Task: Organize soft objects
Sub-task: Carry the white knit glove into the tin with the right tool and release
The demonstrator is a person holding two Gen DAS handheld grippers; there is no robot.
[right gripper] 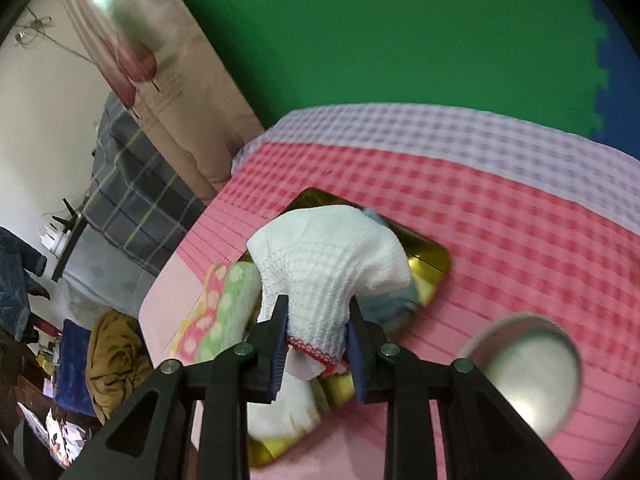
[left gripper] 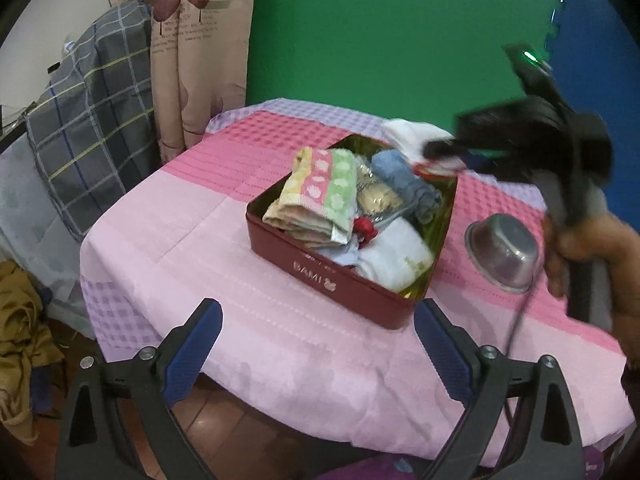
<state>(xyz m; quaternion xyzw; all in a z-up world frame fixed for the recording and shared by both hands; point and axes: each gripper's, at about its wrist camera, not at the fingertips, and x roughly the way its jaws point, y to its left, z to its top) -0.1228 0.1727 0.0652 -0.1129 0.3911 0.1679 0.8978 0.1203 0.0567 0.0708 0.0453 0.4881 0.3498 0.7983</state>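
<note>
left gripper [left gripper: 318, 344]: jaws spread wide, nothing in them, hanging over the near table edge
tin [left gripper: 320, 276]: one red box on the pink tablecloth [left gripper: 208, 240], about five folded cloths inside
bowl [left gripper: 502, 252]: one metal one, upside down, just right of the tin
right gripper [right gripper: 318, 328]: clamped on one white cloth [right gripper: 328, 256], held above the tin's far end

A pink checked tablecloth [left gripper: 224, 248] carries a red tin [left gripper: 320, 276] and a steel bowl [left gripper: 502, 252].
</note>
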